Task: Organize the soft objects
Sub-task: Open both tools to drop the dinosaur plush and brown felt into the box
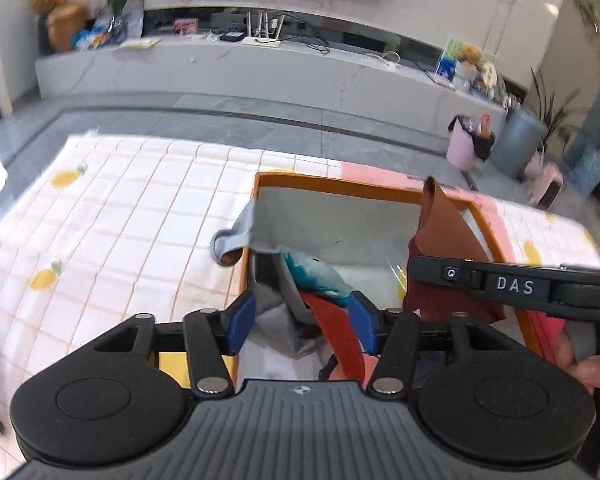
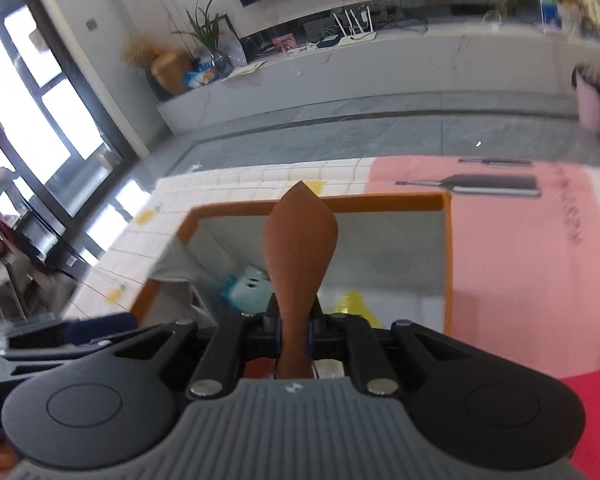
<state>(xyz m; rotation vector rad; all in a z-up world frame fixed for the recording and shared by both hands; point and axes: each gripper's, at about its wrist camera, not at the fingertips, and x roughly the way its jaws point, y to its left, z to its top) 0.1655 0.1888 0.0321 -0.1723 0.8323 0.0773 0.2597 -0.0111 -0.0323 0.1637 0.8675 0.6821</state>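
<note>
Peeking into the orange-rimmed box (image 1: 380,190) is tricky from either view, since the gripper bodies cover its near end and the contents pile up in a blur. From the left wrist view I can make out a teal plush toy (image 1: 320,274), a red strap (image 1: 336,328) and some grey fabric (image 1: 276,320) inside, but where one ends and the next starts is hard to tell. A grey cloth flap (image 1: 242,228) hangs over the box's left wall.

The left gripper (image 1: 302,322) has its blue fingers (image 1: 242,322) apart, hanging above the pile and not pressing on anything. Only this view shows the right gripper's side with the brown cloth (image 1: 440,224) sticking up and a dark red part (image 1: 440,296) hanging below it, plus a bit of a hand (image 1: 584,360) at the edge.

The right wrist view shows the right gripper (image 2: 296,332) with fingers clamped together on the brown cloth (image 2: 300,240), held over the box (image 2: 380,199). It also shows two dark flat things (image 2: 488,186) on the pink part of the tabletop cover (image 2: 520,260), too blurry to name.

Count: one box, one plush toy, one brown cloth, two grippers.
</note>
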